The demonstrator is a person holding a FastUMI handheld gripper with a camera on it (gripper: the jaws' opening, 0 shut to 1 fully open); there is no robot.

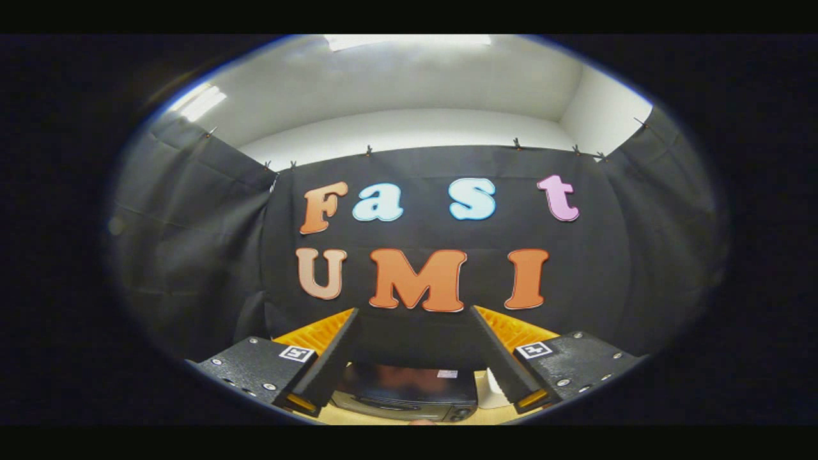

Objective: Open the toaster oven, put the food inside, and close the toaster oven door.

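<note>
gripper held high and spread, oven low between its fingers

the gripper point(412, 345) is raised and looks toward the booth's black cloth wall, with its two fingers standing wide apart and nothing held between them. below and between the fingers sits the dark, glossy, box-shaped toaster oven point(406, 395), seen mostly from above: its shiny top shows, with a small pale label near the back, and a sliver of its front face with what looks like a knob at the lower right. it rests on a light wooden tabletop point(492, 415).

from this angle the oven door is too foreshortened to read, so i cannot tell whether it is shut or ajar. no food can be made out, and the oven's inside is hidden. a small rounded pale shape at the very bottom, just ahead of the oven's front, is too cropped to identify.

as a judgement, this fits two stages equally: an oven waiting to be opened with the food somewhere below the camera's sight, or an oven closed again with the food inside.
</note>
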